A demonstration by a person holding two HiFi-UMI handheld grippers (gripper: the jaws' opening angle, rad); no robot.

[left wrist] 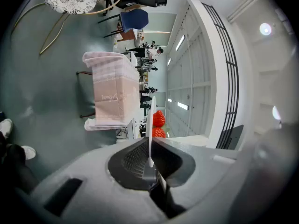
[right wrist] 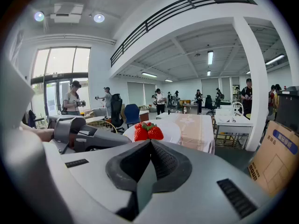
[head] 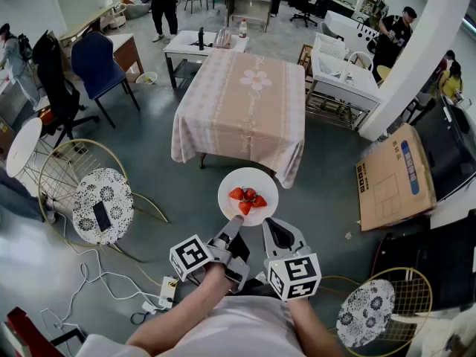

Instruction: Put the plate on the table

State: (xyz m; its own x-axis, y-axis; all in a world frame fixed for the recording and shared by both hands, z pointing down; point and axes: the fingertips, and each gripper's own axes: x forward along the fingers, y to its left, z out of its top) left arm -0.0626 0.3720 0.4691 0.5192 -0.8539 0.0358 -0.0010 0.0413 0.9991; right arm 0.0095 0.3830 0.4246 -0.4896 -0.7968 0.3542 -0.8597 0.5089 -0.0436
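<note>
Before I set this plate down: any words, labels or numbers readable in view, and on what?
No text can be read.
Cardboard box: blue label and black print, too small to read.
Left marker cube and right marker cube: black-and-white square patterns, no words.
Tablecloth: flower motif, no legible words.

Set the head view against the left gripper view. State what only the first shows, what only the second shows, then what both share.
Only the head view: the right gripper beside the plate, the cardboard box on the floor, and the plate's round face seen from above.
Only the left gripper view: the left gripper with its jaws closed on the plate's rim, which is seen edge-on, plus the upper-floor railing.
Both: the plate, its strawberries, the left gripper, and the cloth-covered table ahead.
</note>
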